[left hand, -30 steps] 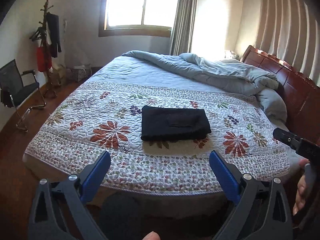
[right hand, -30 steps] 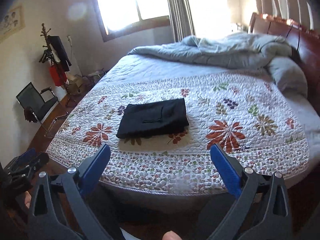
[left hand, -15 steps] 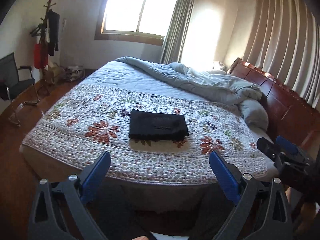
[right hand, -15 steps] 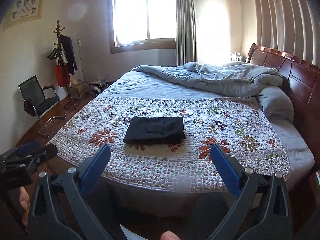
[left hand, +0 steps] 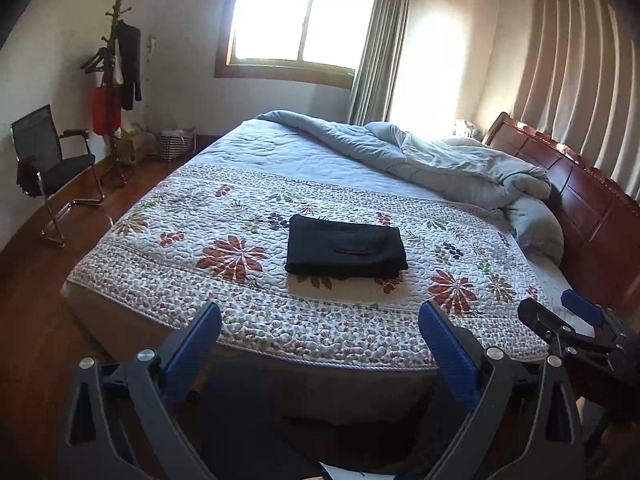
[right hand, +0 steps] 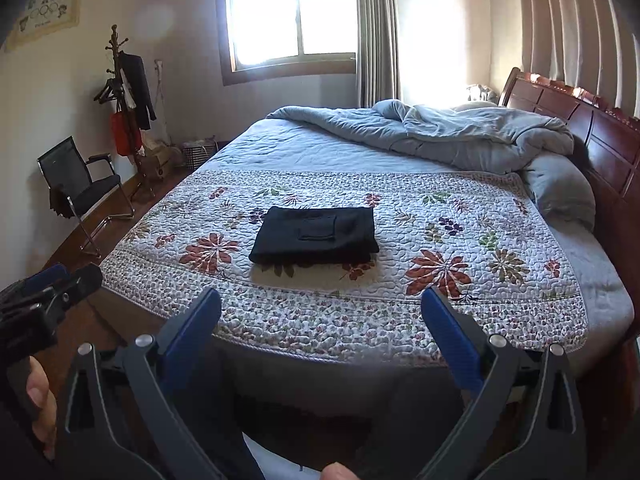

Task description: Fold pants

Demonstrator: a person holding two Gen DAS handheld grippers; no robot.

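Pants point(left hand: 346, 249) folded on bed point(left hand: 280, 320), well beyond both grippers' wide, prob. empty fingers point(left hand: 448, 344).

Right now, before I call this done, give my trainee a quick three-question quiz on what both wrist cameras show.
1. True or false: the black pants lie folded into a compact rectangle on the floral quilt.
2. Multiple choice: the left gripper and right gripper are A) both shut on the pants, B) both open and short of the bed, holding nothing, C) one open, one shut.
3. Fill in: the rumpled grey duvet is bunched at the end of the bed nearest the wooden ______.

Key: 1 true; 2 B; 3 headboard.
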